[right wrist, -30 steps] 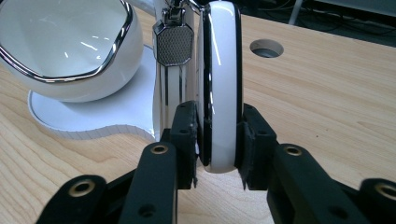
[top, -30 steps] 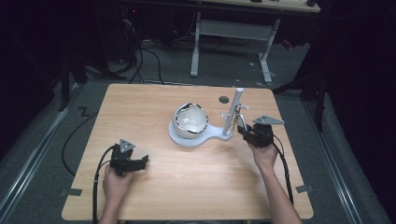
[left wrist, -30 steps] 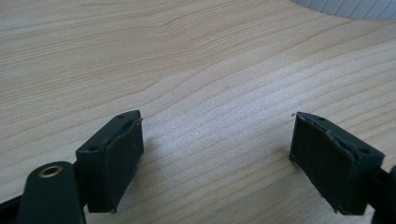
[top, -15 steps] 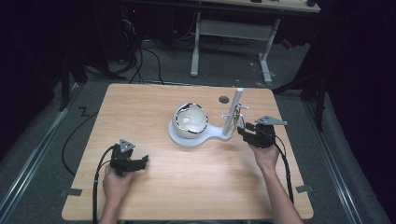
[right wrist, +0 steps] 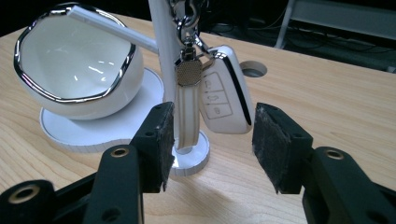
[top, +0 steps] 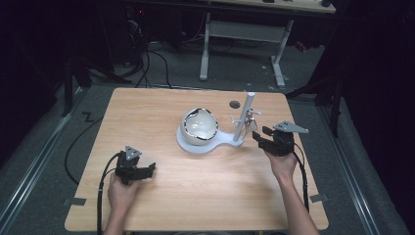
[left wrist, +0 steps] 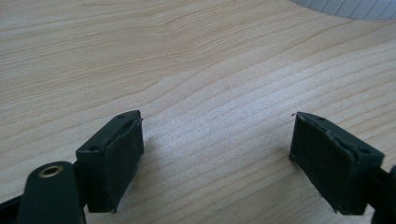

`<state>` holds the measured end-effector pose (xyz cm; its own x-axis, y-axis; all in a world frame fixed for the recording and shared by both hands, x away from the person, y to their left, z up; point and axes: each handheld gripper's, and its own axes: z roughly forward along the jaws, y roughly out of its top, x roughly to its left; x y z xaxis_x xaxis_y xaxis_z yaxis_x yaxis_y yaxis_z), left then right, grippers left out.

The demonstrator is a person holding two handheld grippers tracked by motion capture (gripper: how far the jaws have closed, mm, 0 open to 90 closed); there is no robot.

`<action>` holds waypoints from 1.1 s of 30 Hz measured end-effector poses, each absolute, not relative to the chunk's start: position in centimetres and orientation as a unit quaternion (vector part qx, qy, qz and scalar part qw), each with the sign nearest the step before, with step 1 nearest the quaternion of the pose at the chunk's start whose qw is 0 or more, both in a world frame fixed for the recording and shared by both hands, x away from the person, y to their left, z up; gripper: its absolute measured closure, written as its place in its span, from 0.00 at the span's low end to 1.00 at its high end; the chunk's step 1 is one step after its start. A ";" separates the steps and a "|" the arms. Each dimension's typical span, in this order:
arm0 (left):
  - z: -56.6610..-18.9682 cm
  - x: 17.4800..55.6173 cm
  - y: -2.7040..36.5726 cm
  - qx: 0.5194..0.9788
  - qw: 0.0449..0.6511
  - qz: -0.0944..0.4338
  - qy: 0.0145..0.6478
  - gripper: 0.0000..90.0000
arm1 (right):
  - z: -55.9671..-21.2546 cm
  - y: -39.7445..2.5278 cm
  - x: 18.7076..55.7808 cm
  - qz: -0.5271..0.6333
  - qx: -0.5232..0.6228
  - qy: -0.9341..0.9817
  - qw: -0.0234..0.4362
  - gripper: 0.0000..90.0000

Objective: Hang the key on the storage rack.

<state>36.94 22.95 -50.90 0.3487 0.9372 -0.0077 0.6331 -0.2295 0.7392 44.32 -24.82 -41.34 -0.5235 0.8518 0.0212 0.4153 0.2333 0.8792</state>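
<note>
The right gripper (right wrist: pixel 209 144) lines up, jaws spread, on the white car key fob (right wrist: pixel 223 91) hanging with its cream leather strap (right wrist: pixel 187 116) from the white post stand (right wrist: pixel 164 51) beside the chrome-rimmed white bowl (right wrist: pixel 77 60). It looks like the approach; next comes closing around the fob. The left gripper (left wrist: pixel 217 154) rests released over the wooden table (left wrist: pixel 196 60).

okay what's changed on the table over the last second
Hardly anything. The right gripper has edged slightly closer to the white stand, jaws open toward the hanging key fob. The left gripper stayed open over bare table; nothing was grasped.
</note>
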 end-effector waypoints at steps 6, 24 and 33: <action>-50.9 36.9 22.9 0.750 0.334 0.228 0.523 0.20 | -40.9 -25.3 43.9 0.454 0.425 0.744 0.244 0.54; -50.9 36.9 23.0 0.750 0.334 0.228 0.523 0.20 | -40.7 -27.7 42.2 0.467 0.436 0.729 0.248 0.54; -50.9 36.9 23.0 0.750 0.334 0.228 0.523 0.20 | -40.7 -28.4 41.4 0.473 0.440 0.721 0.253 0.55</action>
<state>36.94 22.95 -50.90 0.3489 0.9371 -0.0074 0.6331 -0.2298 0.7392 41.39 -28.40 -40.66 -0.4853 0.8728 0.0520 0.3951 0.1659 0.9035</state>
